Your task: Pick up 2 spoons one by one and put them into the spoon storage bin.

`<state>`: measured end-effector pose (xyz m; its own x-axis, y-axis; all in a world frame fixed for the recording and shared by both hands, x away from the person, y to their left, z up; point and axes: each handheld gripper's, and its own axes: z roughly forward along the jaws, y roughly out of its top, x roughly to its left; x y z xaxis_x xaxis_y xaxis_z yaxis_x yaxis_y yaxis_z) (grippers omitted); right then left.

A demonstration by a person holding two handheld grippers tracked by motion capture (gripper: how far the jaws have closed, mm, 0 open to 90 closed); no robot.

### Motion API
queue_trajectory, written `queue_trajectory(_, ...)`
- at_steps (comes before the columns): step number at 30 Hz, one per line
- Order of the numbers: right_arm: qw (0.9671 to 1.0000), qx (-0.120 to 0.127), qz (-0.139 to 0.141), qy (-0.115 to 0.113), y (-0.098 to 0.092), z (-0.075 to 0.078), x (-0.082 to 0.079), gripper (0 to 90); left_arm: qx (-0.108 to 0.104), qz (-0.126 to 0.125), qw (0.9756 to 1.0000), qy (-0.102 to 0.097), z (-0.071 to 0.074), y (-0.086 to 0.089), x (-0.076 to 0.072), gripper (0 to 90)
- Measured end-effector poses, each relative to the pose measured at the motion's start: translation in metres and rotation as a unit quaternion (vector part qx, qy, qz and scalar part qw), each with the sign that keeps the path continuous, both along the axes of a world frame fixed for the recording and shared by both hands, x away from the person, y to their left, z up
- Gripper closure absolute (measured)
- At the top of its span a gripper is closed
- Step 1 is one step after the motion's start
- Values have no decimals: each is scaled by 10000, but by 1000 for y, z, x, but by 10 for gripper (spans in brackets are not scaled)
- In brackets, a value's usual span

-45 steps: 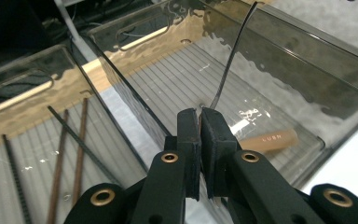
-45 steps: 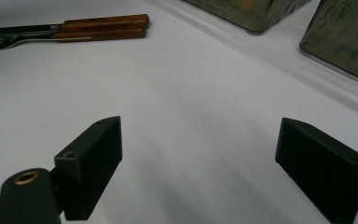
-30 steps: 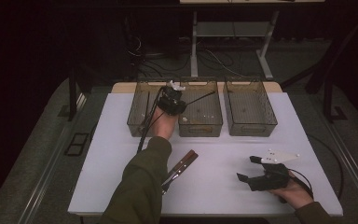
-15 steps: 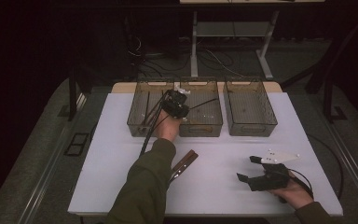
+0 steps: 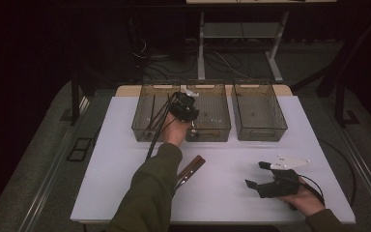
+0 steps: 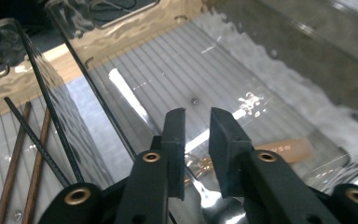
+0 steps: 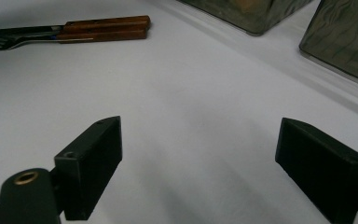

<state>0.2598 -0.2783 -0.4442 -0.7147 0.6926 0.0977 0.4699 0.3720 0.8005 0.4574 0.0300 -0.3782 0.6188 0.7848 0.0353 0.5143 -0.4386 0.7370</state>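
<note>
While dark floor rings the white table (image 5: 125, 145), left jaws just parted, right jaws wide.

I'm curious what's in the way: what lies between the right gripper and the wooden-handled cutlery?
Only bare table between right gripper and cutlery, in the right gripper view.

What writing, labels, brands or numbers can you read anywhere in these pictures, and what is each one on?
Wooden handle lying in the middle bin, under the left gripper: a short dark stamp, too blurred to read.
Wooden-handled cutlery on the table: no readable marking.
Clear bins, both grippers: no text visible.
Nothing else legible.
</note>
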Motion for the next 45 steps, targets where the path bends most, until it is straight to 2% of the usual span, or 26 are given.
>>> queue_trajectory(1, 10000, -1, -1, 1, 0, 0, 0, 146, -3, -44, 10000, -9, 2, 1, -1, 710)
queue_trajectory(2, 10000, 0, 0, -3, 0, 0, 0, 146, -134, -25, 9999, -7, 3, 1, -2, 688)
queue_trajectory(11, 10000, 1, -8, 6, 0, 0, 0, 146, -302, -585, 9978, -70, 19, 6, -21, 526)
queue_trajectory(14, 10000, 1, -21, 20, -1, 0, 0, 146, -387, -680, 9969, -59, 18, 7, -30, 472)
queue_trajectory(17, 10000, -6, -9, 6, 0, 0, 0, 146, -269, -857, 9960, -22, 16, 12, -38, 440)
queue_trajectory(20, 10000, -7, 7, 11, 0, -1, 0, 146, -328, -980, 9946, 2, 13, 18, -46, 417)
queue_trajectory(25, 10000, -27, 16, 2, 0, -1, 1, 146, -374, -983, 9944, 28, 7, 29, -61, 386)
queue_trajectory(26, 10000, -27, 15, 3, 0, -1, 1, 146, -299, -1020, 9943, 52, 7, 32, -65, 377)
queue_trajectory(30, 10000, -38, 1, 5, 0, -1, 1, 146, -449, -978, 9942, 76, 4, 40, -79, 357)
queue_trajectory(35, 10000, -41, 2, 1, 0, -1, 1, 146, -497, -1015, 9936, 22, 0, 50, -93, 338)
queue_trajectory(38, 10000, -21, -18, 76, 1, -1, 0, 146, -693, -1041, 9921, 59, -3, 56, -100, 328)
queue_trajectory(39, 10000, -35, -1, 9, 1, -1, 0, 146, -695, -1040, 9921, 36, -4, 58, -102, 324)
queue_trajectory(41, 10000, -36, -2, 18, 1, -1, 0, 146, -744, -1040, 9918, 4, -7, 60, -106, 316)
queue_trajectory(45, 10000, -42, 8, -8, 0, -1, 1, 146, -697, -1141, 9910, -19, -12, 65, -114, 290)
